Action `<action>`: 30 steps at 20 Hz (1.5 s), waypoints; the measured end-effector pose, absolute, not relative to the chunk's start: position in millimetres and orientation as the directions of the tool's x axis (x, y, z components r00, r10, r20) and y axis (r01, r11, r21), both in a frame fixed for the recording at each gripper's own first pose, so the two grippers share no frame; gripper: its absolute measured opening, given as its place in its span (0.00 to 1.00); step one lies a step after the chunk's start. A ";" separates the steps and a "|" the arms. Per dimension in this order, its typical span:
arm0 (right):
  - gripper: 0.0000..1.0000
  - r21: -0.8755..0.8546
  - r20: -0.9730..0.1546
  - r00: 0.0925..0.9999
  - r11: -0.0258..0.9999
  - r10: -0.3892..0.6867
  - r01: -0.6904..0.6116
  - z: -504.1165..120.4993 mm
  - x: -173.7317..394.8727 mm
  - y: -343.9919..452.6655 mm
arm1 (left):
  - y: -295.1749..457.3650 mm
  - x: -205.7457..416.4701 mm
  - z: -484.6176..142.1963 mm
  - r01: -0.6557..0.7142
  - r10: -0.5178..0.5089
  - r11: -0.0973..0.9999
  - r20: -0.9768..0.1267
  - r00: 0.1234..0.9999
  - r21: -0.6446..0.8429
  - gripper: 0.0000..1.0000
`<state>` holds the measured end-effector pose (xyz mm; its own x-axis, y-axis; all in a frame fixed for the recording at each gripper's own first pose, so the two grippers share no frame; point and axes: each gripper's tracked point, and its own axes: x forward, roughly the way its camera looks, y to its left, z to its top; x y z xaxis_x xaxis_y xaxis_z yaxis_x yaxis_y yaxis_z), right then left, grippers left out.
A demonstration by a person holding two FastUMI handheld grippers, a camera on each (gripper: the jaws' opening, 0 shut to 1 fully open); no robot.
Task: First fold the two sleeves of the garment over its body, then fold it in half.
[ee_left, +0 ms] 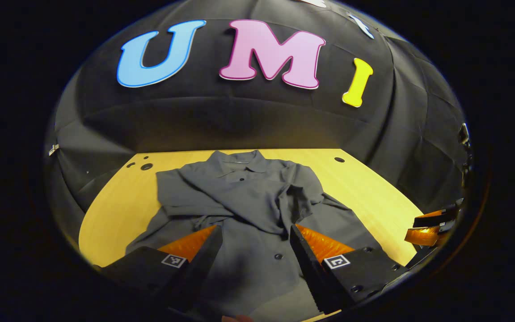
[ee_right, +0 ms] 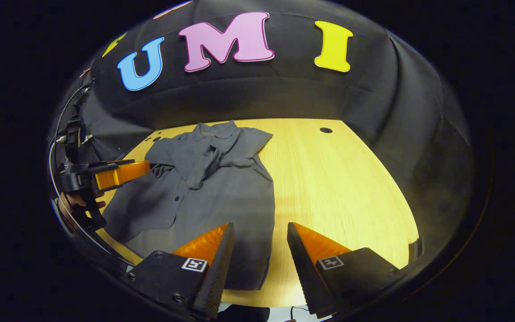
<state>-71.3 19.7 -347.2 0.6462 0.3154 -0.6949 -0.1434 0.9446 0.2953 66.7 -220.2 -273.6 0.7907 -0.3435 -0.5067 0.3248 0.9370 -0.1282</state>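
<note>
Black, ridged inner faces and orange wedge-shaped backs make up my left jaws (ee_left: 255, 243), which stand wide apart above the lower front of the garment (ee_left: 244, 201), gripping nothing. Each finger (ee_left: 195, 257) carries a small square black-and-white marker on its black base.

That garment is a dark grey shirt of soft, matte cloth with a collar (ee_left: 239, 162) and small dark buttons (ee_left: 278, 256). It lies flat, collar away from me, on a pale yellow wood-grain desk (ee_left: 119, 205). Both sleeves (ee_left: 221, 190) are folded across its chest, rumpled where they overlap; the lower body lies smooth.

My right jaws (ee_right: 257, 250), of the same build, also stand wide and hold nothing, hovering over the shirt's hem corner and the bare desk just beside it.

Round dark holes (ee_right: 326, 130) dot the desk beyond the shirt's collar. Black cloth (ee_right: 284, 94) walls the booth behind the shirt.
</note>
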 end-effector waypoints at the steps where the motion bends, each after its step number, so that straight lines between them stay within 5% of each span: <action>1: 0.75 0.294 -0.701 0.640 0.945 0.315 -0.144 -348.7 -77.3 22.0 | -204.0 58.2 -273.2 0.313 -0.335 0.941 -0.512 0.791 -0.131 0.96; 14: 0.75 0.262 -0.791 0.559 0.963 0.249 -0.058 -392.7 -136.9 29.4 | -35.2 -29.1 -350.7 0.175 -0.169 0.983 -0.692 0.702 -0.063 0.96; 19: 0.75 0.298 -0.818 0.515 0.955 0.256 -0.002 -415.6 -151.6 34.7 | -18.5 -39.7 -385.9 0.144 -0.151 0.987 -0.750 0.644 -0.075 0.96; 27: 0.77 0.229 -0.831 0.493 0.966 0.256 -0.116 -436.2 -142.3 59.4 | -14.9 -39.1 -408.3 0.152 -0.120 0.988 -0.792 0.599 -0.035 0.98; 29: 0.79 0.239 -0.828 0.492 0.963 0.268 -0.122 -435.5 -141.7 69.0 | -22.7 -37.4 -409.3 0.174 -0.143 0.984 -0.792 0.593 -0.048 0.95; 30: 0.67 0.250 -0.817 0.503 0.959 0.281 -0.130 -433.0 -142.0 76.4 | -31.9 -35.8 -407.7 0.228 -0.184 0.972 -0.786 0.591 -0.056 0.74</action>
<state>-142.0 76.4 -433.0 0.5026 0.2813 -0.8175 -0.1297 0.9594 0.2504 -35.8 -31.9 -407.7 0.5908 -0.1836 -0.7857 0.2275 0.9722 -0.0560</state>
